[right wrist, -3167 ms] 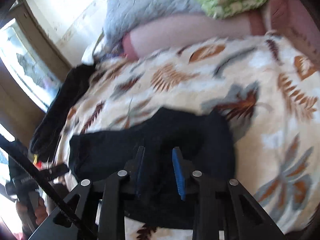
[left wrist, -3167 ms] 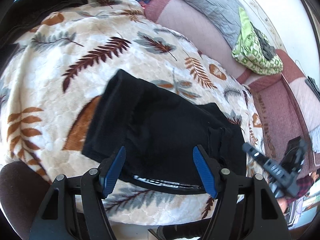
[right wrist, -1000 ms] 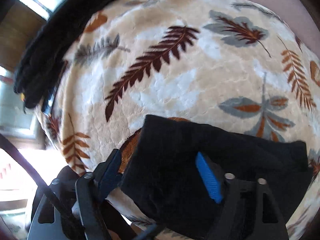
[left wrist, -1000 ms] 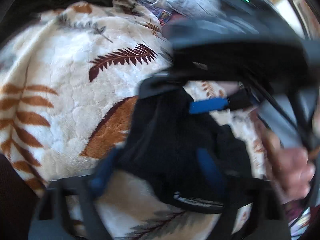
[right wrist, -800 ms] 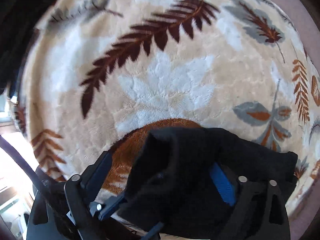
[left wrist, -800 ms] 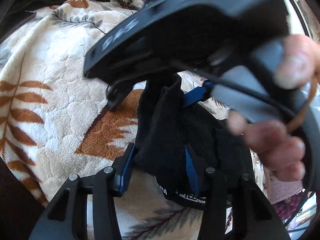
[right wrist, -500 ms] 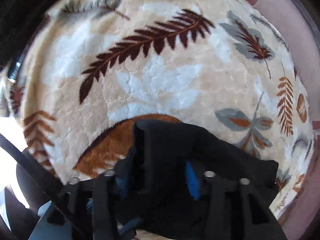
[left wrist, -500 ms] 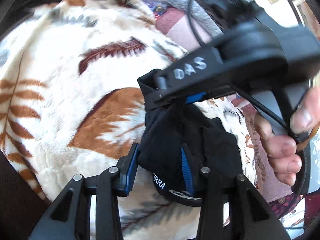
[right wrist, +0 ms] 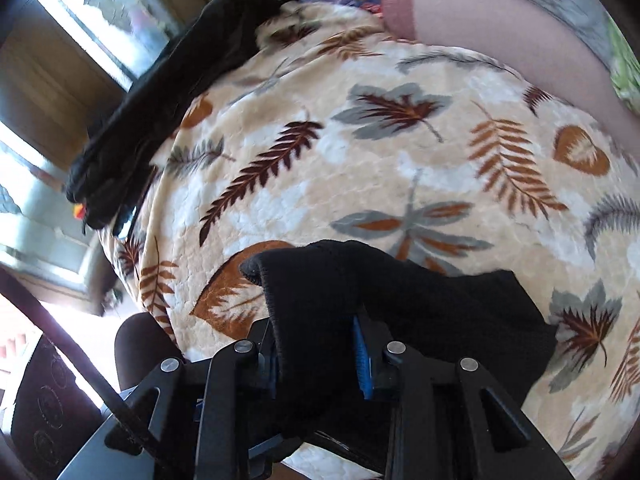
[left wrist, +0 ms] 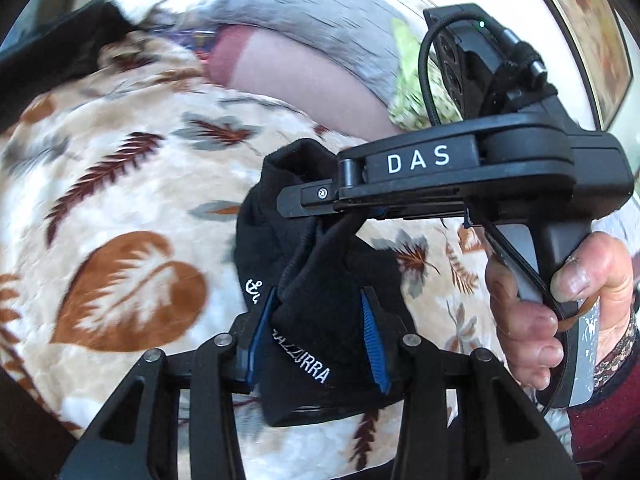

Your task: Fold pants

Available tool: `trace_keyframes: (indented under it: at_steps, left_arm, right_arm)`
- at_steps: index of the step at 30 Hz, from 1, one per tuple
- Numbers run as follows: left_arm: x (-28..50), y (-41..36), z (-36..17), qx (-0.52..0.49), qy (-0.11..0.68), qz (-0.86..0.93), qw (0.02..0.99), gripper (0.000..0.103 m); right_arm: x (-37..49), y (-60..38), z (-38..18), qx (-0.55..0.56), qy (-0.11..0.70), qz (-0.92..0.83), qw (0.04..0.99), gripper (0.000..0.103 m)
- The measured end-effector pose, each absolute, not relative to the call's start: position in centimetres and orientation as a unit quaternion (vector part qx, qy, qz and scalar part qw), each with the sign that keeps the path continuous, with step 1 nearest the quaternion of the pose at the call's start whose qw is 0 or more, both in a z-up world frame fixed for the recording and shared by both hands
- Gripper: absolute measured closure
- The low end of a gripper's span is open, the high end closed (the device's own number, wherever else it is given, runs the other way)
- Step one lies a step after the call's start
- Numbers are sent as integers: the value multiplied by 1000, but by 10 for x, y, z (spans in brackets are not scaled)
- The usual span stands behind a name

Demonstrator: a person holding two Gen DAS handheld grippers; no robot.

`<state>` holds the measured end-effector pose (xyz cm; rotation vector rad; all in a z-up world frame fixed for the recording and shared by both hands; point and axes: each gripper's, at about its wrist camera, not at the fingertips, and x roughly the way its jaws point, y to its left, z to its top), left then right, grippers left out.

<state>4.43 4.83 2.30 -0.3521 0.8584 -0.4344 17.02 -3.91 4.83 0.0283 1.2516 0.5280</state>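
Surface: a leaf-print blanket (right wrist: 400, 168) over a bed, window (right wrist: 100, 28) to one side.
Pants: black pants (left wrist: 332, 280), folded into a bundle, lifted off the blanket (long axis unclear).
Left gripper: left gripper (left wrist: 318, 334) pinches the end bearing white lettering.
Right gripper: right gripper (right wrist: 316, 356), jaws closing, clamps the ribbed edge (right wrist: 264, 276); a hand (left wrist: 560, 312) grips its handle.

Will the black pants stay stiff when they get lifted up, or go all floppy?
Probably floppy: the pants sag and bunch between the two grippers. Likely light, since a pinch holds them. The knit cuff looks grippy, not slippery.
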Motion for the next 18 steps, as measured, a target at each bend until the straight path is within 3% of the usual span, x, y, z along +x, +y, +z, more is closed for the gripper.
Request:
trace_keyframes:
  at_steps: [9,14,18]
  left_arm:
    - [45,-23,15,-104,450,-260,848,62]
    - [24,-24,26,-97,456,-294,834,48]
    - [21,-5,29,-115,459,-281,835,43]
  right_arm:
    - [151,-156,10,140,570,220,779,79]
    - [147,-190,-13,186,564,211,777,80]
    - [152,-222,-31,175,560,140,797,80]
